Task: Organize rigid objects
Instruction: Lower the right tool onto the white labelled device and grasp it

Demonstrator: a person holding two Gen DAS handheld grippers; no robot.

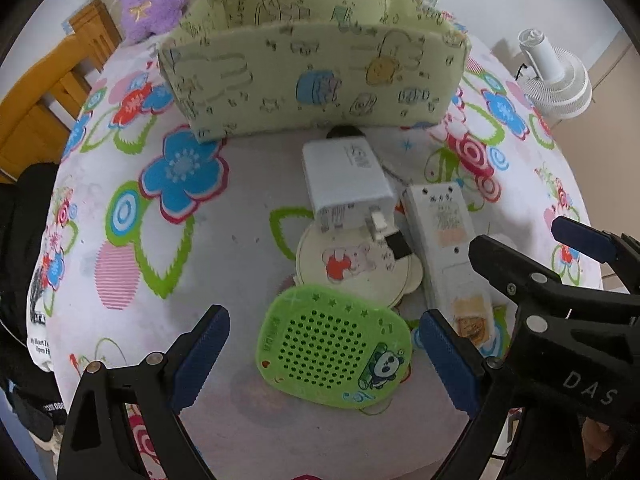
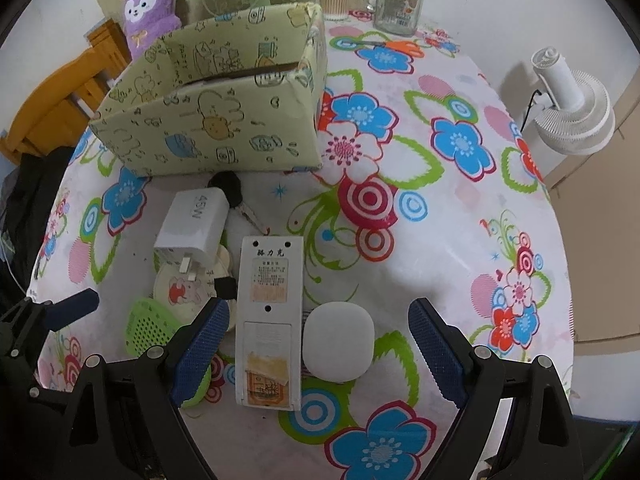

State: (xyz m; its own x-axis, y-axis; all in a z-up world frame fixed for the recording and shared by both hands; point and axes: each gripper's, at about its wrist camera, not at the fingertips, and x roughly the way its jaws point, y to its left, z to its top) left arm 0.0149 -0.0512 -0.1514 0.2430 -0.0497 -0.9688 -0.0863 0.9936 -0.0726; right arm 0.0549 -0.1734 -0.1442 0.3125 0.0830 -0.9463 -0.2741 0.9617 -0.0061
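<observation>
White remote (image 2: pixel 268 320) face-down, long axis toward patterned box (image 2: pixel 216 120).

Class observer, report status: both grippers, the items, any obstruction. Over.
Left gripper open over green panda case. Right gripper open over remote and white case. Box unobstructed.

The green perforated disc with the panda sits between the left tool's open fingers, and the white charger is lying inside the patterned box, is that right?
Not quite. The green perforated disc does sit between the open fingers of the left tool, but the white charger is not inside the patterned box. It lies on the tablecloth in front of the box, partly on a round cartoon coaster, as the left wrist view shows.
</observation>
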